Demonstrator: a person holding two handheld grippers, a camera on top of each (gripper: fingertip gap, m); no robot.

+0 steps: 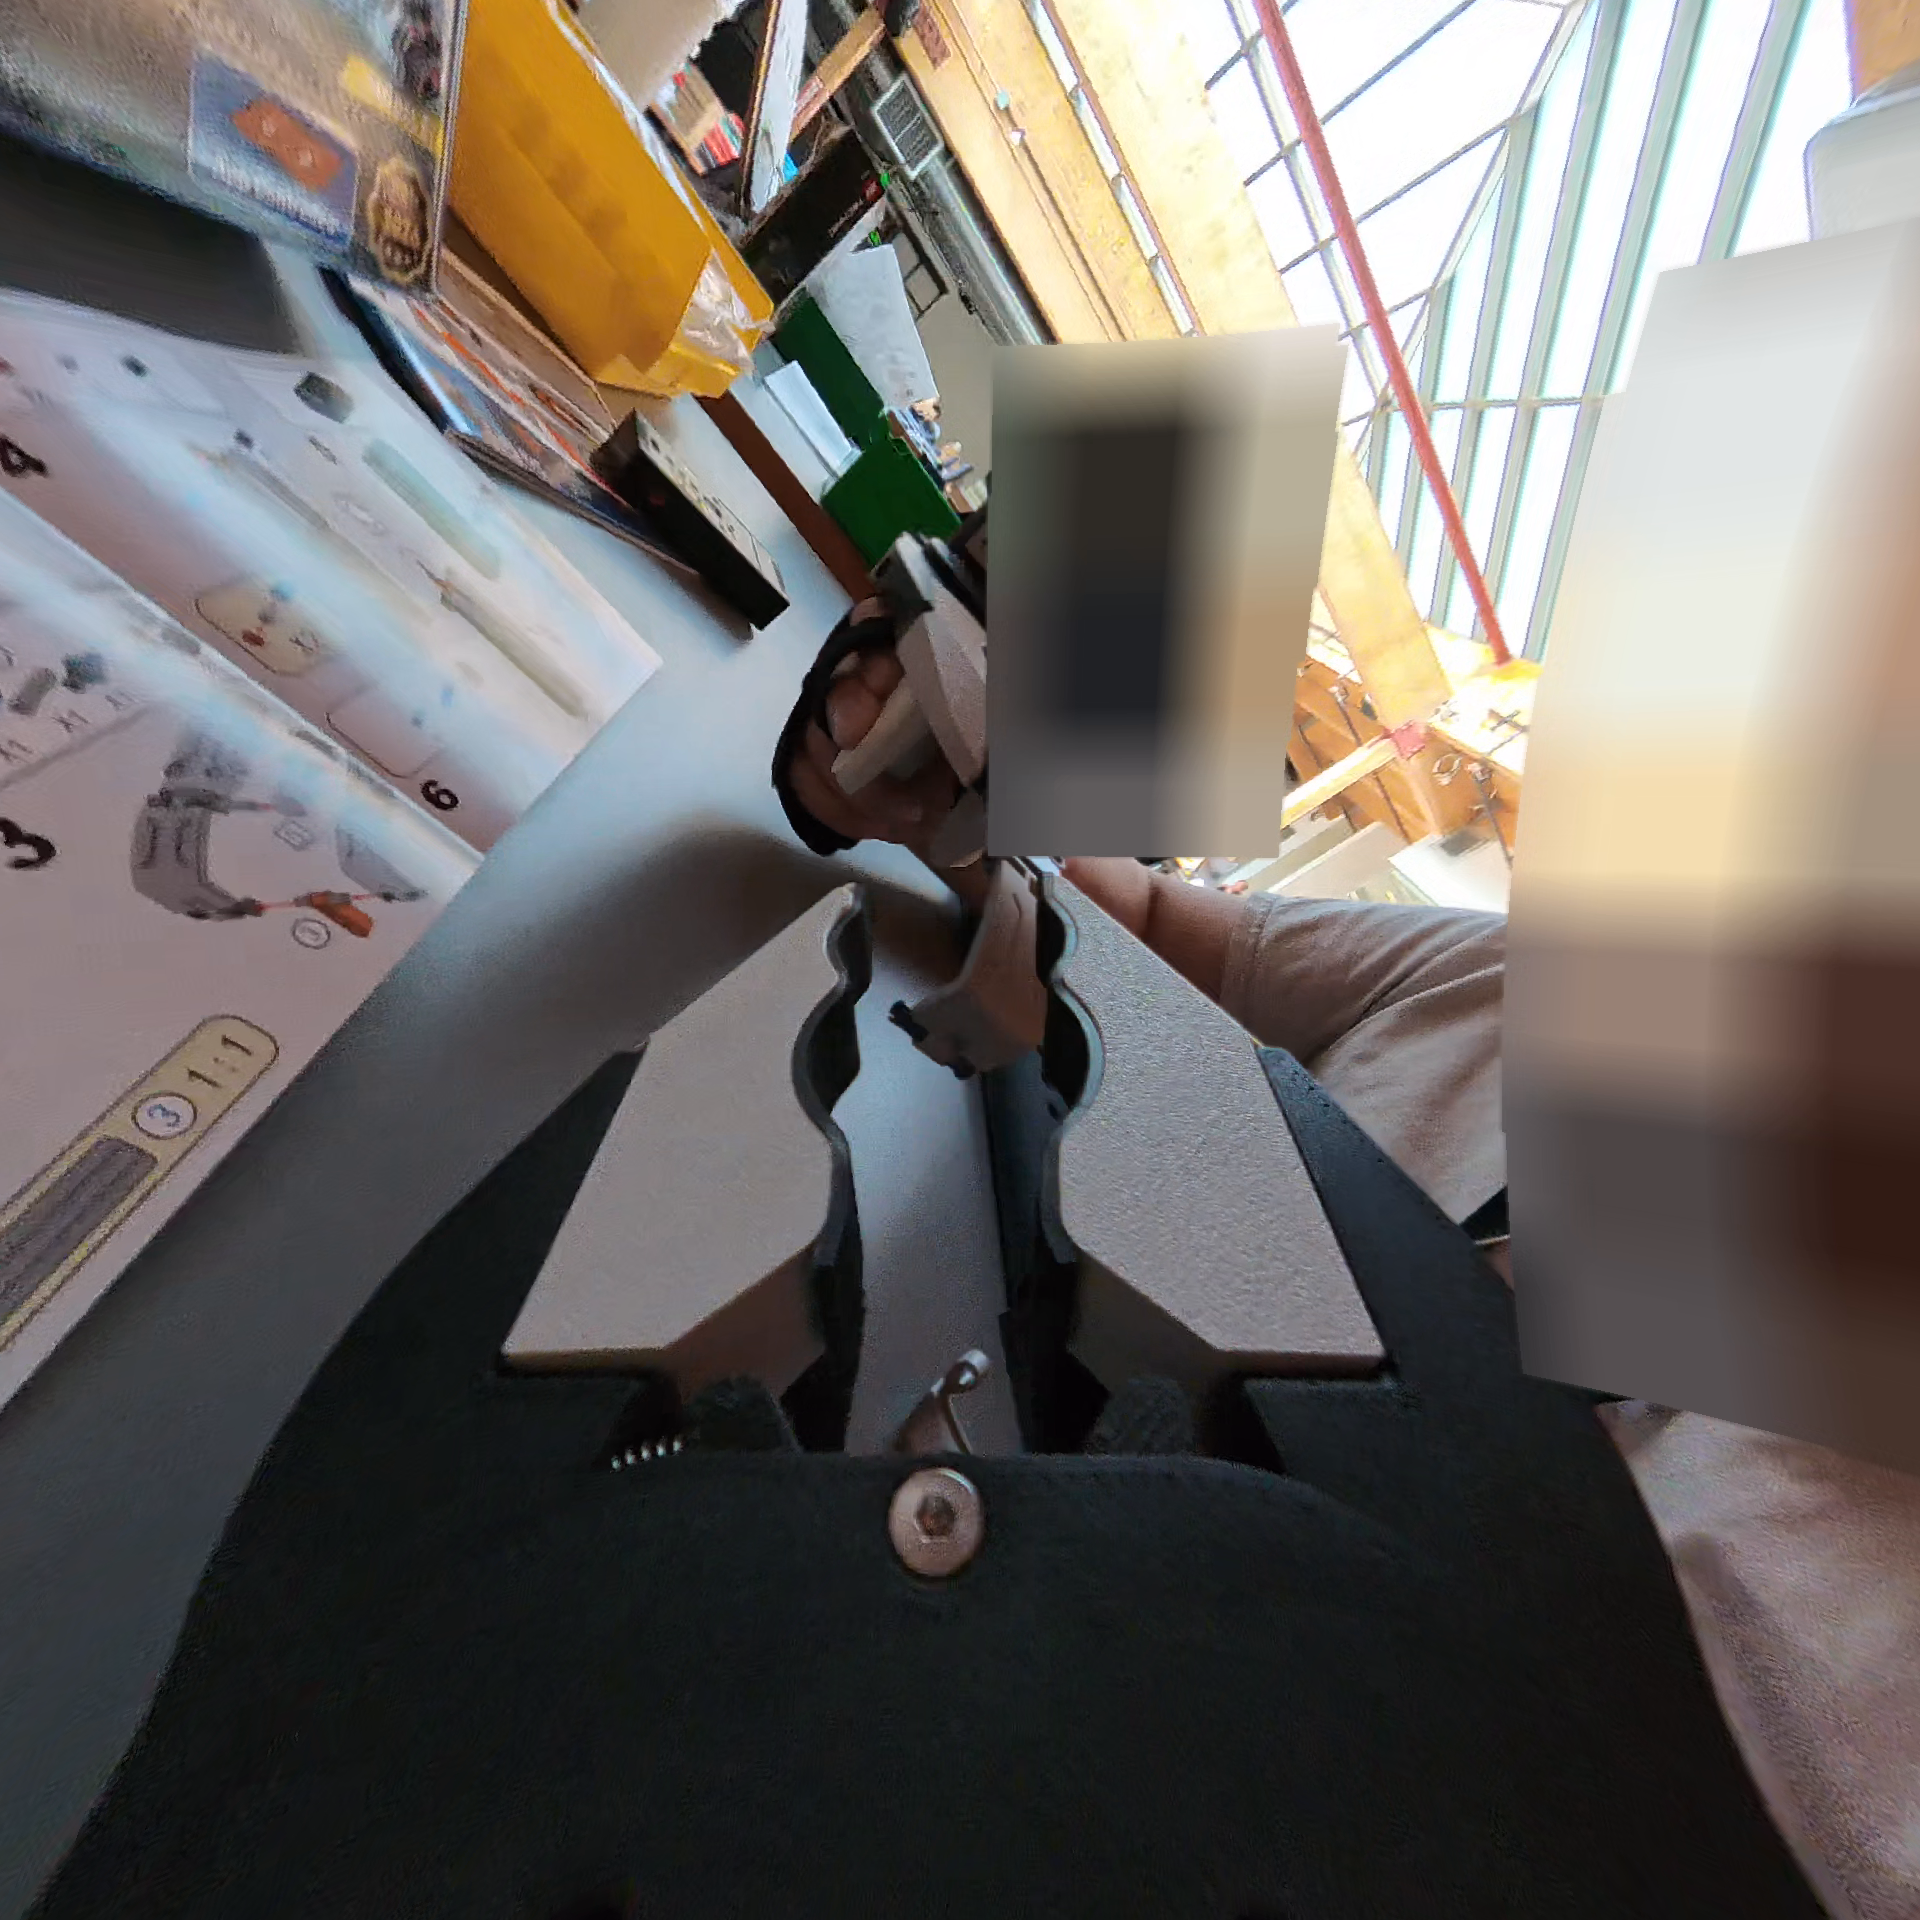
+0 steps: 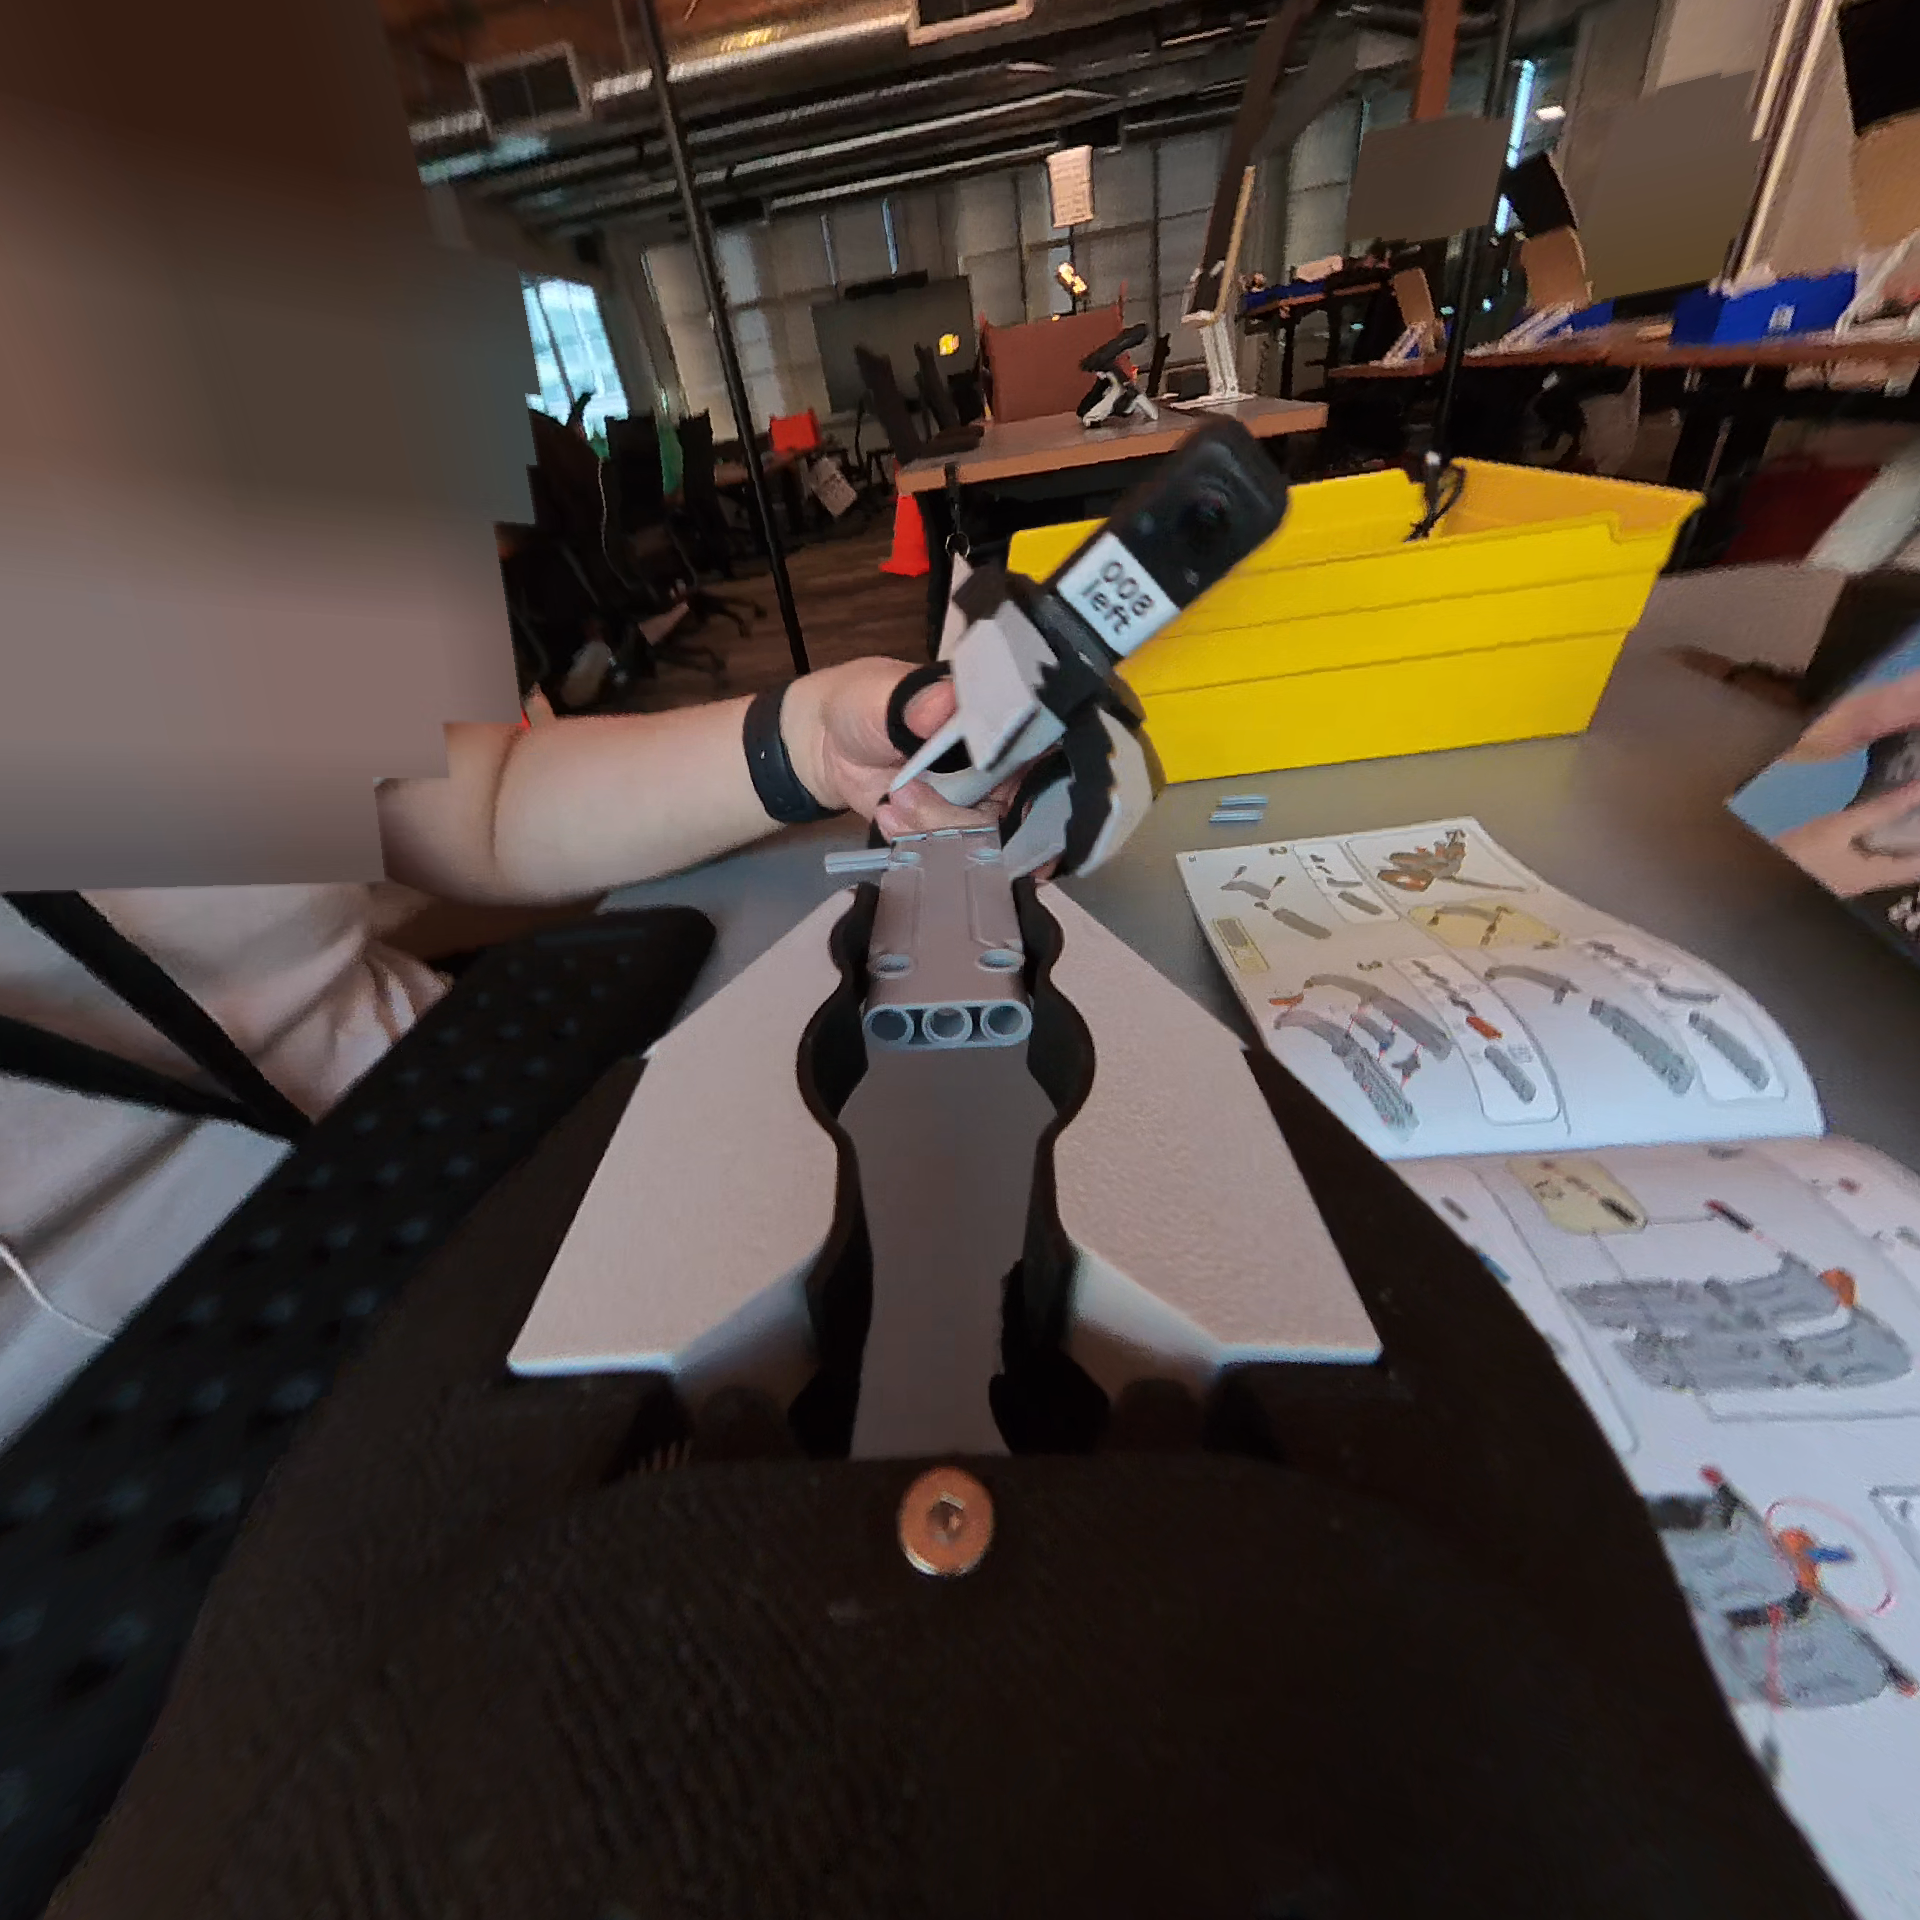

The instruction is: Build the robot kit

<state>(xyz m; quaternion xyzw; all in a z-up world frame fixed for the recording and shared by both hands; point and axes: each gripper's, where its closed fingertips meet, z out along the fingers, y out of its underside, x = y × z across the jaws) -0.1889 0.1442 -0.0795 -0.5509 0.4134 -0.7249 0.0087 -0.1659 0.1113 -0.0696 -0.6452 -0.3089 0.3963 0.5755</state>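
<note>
2 grippers: right gripper (image 2: 943,935) fingers clamping a ribbed grey plastic panel (image 2: 943,971); left gripper (image 1: 951,997) fingers narrow around its edge.

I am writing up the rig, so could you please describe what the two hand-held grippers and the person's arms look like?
Each gripper has a black textured body with a silver screw, and two pale grey fingers with wavy inner edges. The left gripper has black finger loops, a black camera on top and a white label. The person wears a dark wristband and a light short sleeve.
</note>
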